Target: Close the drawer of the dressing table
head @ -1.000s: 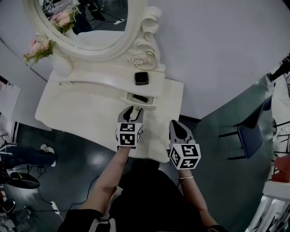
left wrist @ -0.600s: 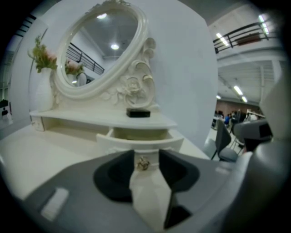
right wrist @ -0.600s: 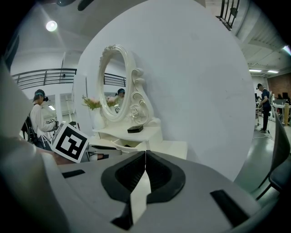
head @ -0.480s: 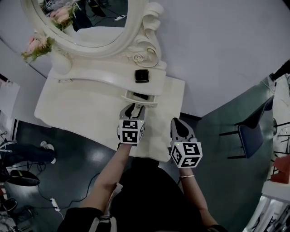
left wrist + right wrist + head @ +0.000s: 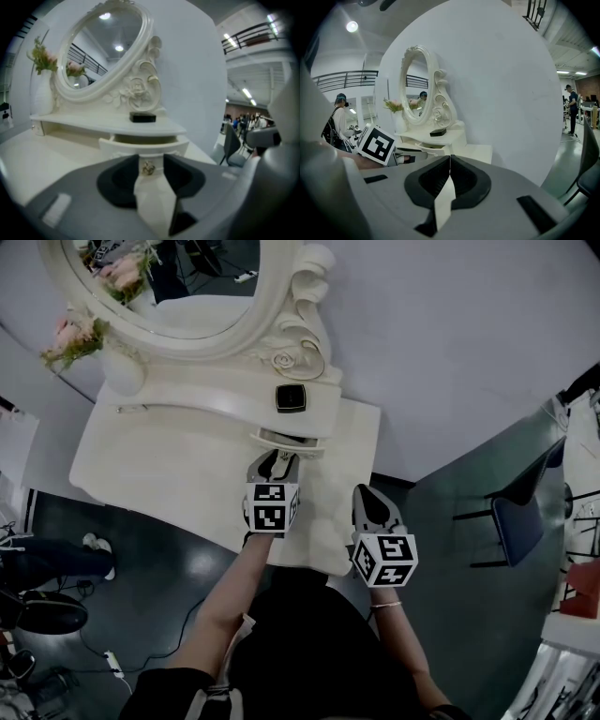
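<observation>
Left gripper (image 5: 151,158) around ornate gold drawer knob (image 5: 148,168)

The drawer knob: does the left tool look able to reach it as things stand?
Probably yes. The left tool is open and points straight at the knob on the partly open drawer, with nothing seen between them.

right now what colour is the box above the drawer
Black; the box shows best in the head view.

The dressing table (image 5: 169,465) looks smooth cream-painted wood, its drawer knob (image 5: 148,168) shiny gold metal.
</observation>
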A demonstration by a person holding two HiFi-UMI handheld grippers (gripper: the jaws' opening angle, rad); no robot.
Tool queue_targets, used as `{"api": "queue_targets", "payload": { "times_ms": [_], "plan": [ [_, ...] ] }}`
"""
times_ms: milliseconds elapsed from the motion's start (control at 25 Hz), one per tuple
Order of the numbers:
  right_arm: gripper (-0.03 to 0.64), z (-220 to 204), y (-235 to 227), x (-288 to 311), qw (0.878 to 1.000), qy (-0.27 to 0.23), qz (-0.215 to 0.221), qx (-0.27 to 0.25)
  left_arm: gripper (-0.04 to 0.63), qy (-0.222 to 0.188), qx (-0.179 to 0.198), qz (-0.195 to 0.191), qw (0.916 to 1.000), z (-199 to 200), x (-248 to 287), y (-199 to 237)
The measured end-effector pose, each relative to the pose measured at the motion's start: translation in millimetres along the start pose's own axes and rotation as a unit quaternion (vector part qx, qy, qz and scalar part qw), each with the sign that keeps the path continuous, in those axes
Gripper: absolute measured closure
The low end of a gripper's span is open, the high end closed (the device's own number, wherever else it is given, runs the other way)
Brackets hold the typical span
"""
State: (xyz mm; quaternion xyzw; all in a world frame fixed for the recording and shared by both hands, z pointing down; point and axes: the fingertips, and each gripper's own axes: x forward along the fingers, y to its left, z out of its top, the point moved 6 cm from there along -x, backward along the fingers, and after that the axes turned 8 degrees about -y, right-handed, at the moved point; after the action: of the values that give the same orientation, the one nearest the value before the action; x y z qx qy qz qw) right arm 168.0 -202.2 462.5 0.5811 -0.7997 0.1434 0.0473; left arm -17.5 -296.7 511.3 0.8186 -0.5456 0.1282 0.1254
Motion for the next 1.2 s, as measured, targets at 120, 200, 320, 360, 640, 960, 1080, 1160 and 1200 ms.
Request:
{"api": "queue_targets", "payload": {
  "times_ms": [120,200,320,360,640,960,1080,1160,1200],
  "plan": [
    [0.612,-1,-1,0,1.0,0.0,-0.001,0.0,0.43,0.0,0.001,-0.001,1.0,1,3,1],
    [0.612,0,-2,-1,1.0,0.0,-0.002,0.0,0.428,0.0,0.0,-0.002,1.0,2,6,2],
    [0.612,0,-3,-1,1.0,0.0,-0.004,0.001,0.428,0.0,0.0,-0.002,1.0,4,9,2],
    [0.612,0,-4,-1,1.0,0.0,-0.005,0.001,0.428,0.0,0.0,-0.002,1.0,4,10,2],
    [0.612,0,-5,-2,1.0,0.0,-0.009,0.001,0.428,-0.002,0.002,-0.002,1.0,8,17,4],
    [0.612,0,-6,-4,1.0,0.0,-0.011,0.0,0.425,-0.001,0.003,-0.004,1.0,13,30,6],
    [0.612,0,-6,-5,1.0,-0.001,-0.013,0.0,0.425,0.001,0.002,-0.003,1.0,15,36,8],
    [0.612,0,-7,-6,1.0,-0.001,-0.015,0.0,0.425,0.001,0.003,-0.003,1.0,16,39,8],
    [0.612,1,-8,-6,1.0,-0.001,-0.016,0.0,0.425,0.001,0.004,-0.002,1.0,17,40,8]
  ]
}}
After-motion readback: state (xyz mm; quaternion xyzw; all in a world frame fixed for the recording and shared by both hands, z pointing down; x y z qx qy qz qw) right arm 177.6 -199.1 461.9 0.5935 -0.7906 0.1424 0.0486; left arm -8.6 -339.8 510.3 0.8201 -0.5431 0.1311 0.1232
